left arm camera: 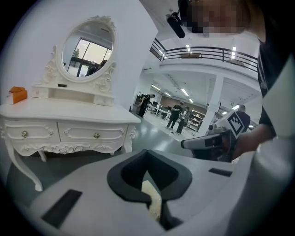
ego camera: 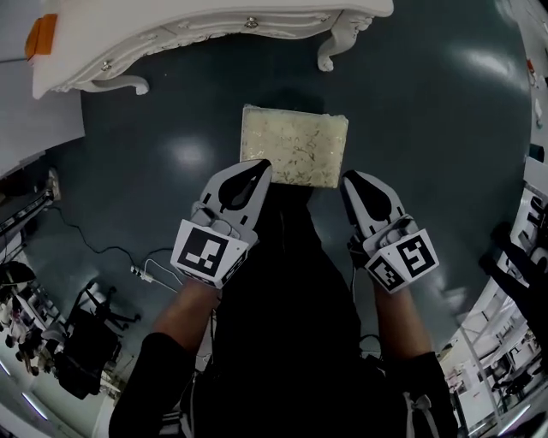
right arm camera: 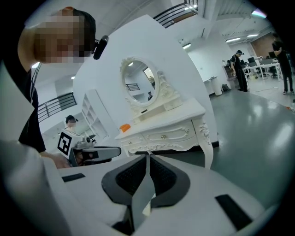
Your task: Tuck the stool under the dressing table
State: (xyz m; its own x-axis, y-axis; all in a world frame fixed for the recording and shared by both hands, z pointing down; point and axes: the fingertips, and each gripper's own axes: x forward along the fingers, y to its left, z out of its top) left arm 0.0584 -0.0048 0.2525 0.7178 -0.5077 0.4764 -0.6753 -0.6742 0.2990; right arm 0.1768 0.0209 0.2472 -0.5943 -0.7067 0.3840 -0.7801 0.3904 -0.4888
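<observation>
The stool (ego camera: 294, 147) stands on the dark floor (ego camera: 428, 128) in front of the dressing table (ego camera: 214, 26), not under it. An orange box (ego camera: 39, 36) sits on the table top. Its 2 drawers (left arm camera: 94, 133) are closed. L gripper (ego camera: 255, 168) & R gripper (ego camera: 353, 180) hang by the stool's near edge, jaws together, holding nothing.

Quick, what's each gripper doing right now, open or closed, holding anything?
Left gripper: closed, holding nothing.
Right gripper: closed, holding nothing.

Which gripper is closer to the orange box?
Left. The left gripper is at the stool, on the side toward the orange box; the right gripper is across the stool, farther away.
</observation>
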